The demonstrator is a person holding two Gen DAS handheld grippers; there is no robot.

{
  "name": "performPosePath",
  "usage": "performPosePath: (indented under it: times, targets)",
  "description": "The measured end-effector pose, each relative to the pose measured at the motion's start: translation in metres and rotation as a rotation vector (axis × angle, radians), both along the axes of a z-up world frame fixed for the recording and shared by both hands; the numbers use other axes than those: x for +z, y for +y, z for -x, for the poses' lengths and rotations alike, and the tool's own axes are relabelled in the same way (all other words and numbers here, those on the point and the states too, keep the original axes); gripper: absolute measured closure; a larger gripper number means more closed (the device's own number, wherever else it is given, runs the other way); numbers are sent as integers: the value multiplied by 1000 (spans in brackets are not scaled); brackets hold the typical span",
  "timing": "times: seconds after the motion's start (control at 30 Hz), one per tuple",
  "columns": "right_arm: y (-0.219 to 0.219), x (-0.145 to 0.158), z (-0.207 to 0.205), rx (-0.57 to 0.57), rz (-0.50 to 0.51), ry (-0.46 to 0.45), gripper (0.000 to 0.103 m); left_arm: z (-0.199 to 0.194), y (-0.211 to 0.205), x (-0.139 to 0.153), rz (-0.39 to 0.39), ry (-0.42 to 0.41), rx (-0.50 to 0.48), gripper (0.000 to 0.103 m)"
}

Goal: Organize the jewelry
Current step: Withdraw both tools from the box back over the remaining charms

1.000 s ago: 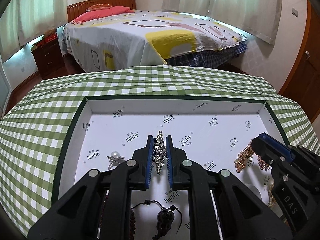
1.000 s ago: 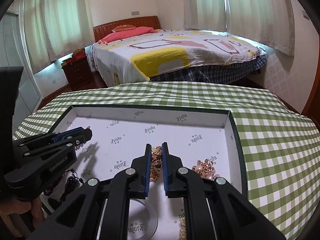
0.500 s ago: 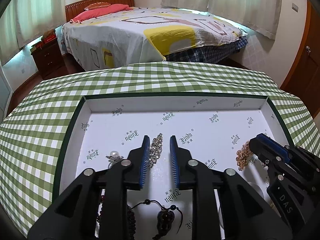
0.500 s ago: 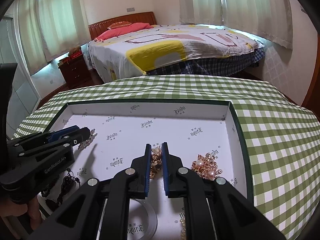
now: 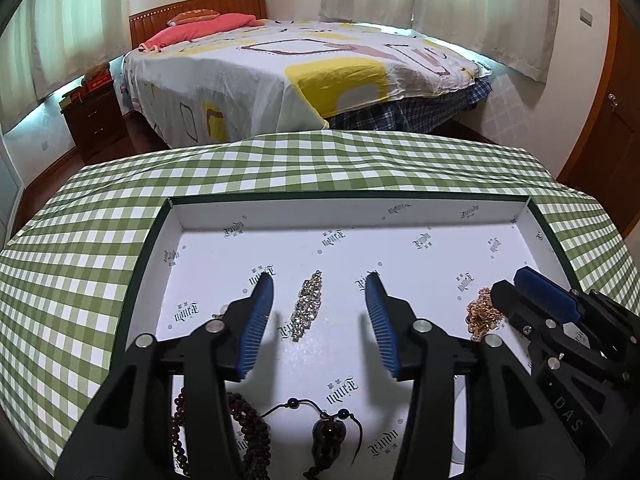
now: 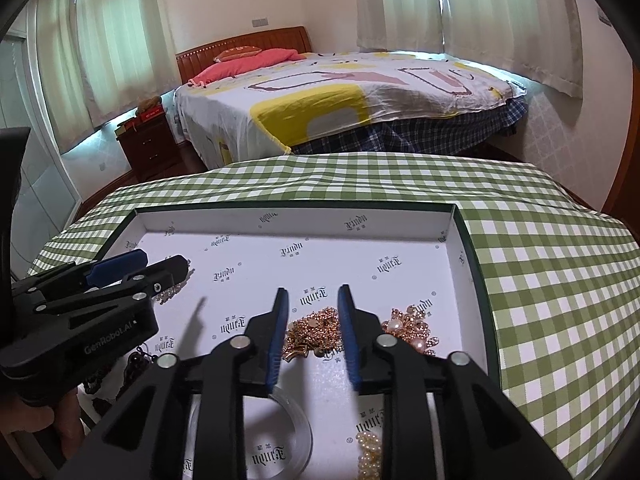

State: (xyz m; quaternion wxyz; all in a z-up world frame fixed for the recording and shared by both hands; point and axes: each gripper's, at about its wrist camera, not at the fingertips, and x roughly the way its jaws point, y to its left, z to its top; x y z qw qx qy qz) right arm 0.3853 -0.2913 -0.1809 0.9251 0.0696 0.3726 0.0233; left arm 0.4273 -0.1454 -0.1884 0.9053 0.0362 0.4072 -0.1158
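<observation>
A silver rhinestone piece (image 5: 307, 305) lies flat on the white floor of the green-edged tray (image 5: 280, 208). My left gripper (image 5: 319, 294) is open and empty, its jaws either side of and above that piece. A gold chain heap (image 6: 314, 330) lies in the tray (image 6: 360, 206). My right gripper (image 6: 312, 300) is open around it, blue pads (image 6: 277, 334) apart, not gripping. The gold heap also shows in the left wrist view (image 5: 480, 314), beside my right gripper (image 5: 532, 292).
In the tray lie a dark bead bracelet (image 5: 248, 420), a dark pendant on a cord (image 5: 326, 432), a pearl-and-gold cluster (image 6: 412, 326), a pearl strand (image 6: 368, 452) and a clear ring (image 6: 288, 432). The tray sits on a green checked tablecloth (image 6: 540, 280). A bed (image 5: 300, 68) stands beyond.
My left gripper opened and let the rhinestone piece down onto the tray floor, then opened wide. My right gripper went from nearly shut to open around the gold heap.
</observation>
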Motion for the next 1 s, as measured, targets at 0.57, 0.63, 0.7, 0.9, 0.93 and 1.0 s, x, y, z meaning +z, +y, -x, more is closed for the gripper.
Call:
performPosePath:
  times: [0.57,0.63,0.7,0.9,0.93,1.0]
  targets:
    - [1,23,15,-7,13,-68,45,18,7,22,-1,-77,13,21]
    - [3,27,19,-7,20,-78,45,23,10,27,1,-93,20,20]
    - [4,31,24,-7,21,-88,44,27,13,33,0,-107,27,19]
    - [7,44,39,-7,26,-118,42,48,27,51,26,-143,48,19]
    - [8,47,42,-8,24,-121,42,52,30,54,29,-149,52,18]
    - [9,53,51,-7,25,-133,41,60,35,60,33,-159,58,18]
